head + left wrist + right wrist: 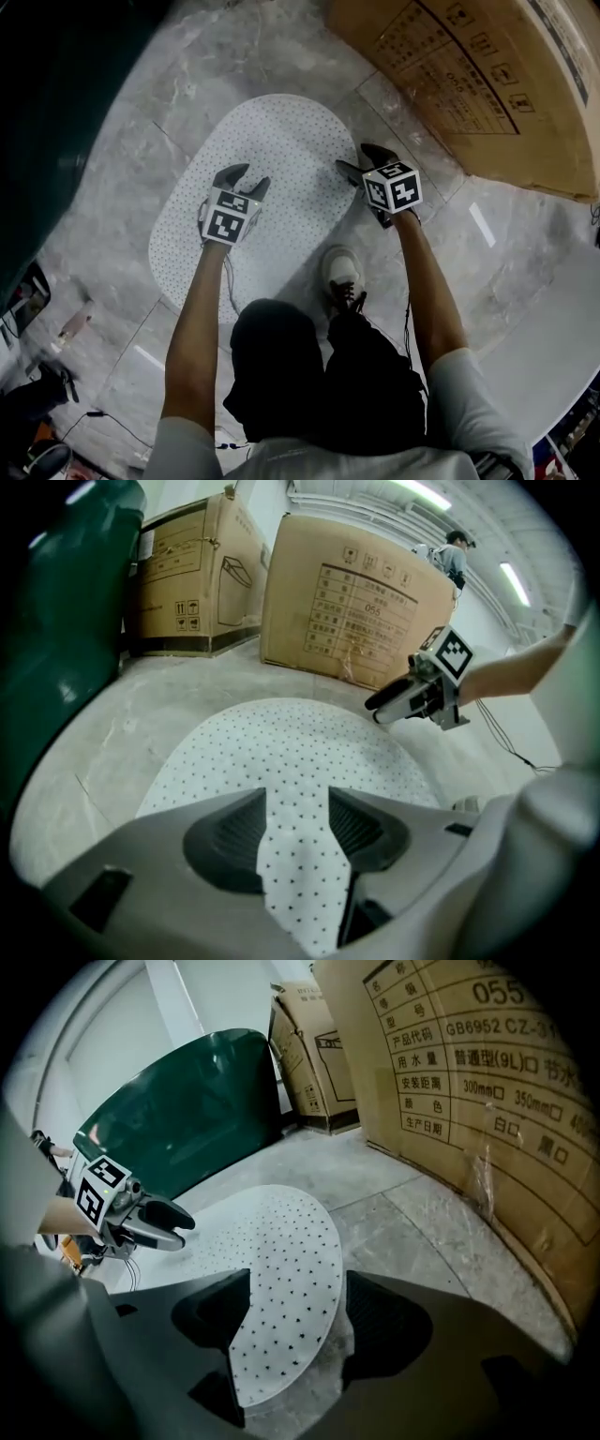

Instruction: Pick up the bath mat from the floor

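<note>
The mat (281,141) is seen lying flat on the floor (131,150), with the left gripper (246,176) and right gripper (359,159) held open and empty above it, so its thin edge may be missed if the jaws are closed too high.

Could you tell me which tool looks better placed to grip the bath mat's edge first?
Probably the right tool: its open jaws straddle the rim of the bath mat, while the left tool hovers over its interior.

Bath mat (272,159) on floor (141,122); cardboard box (487,84) to right; shoe (342,270) beside near edge.
</note>
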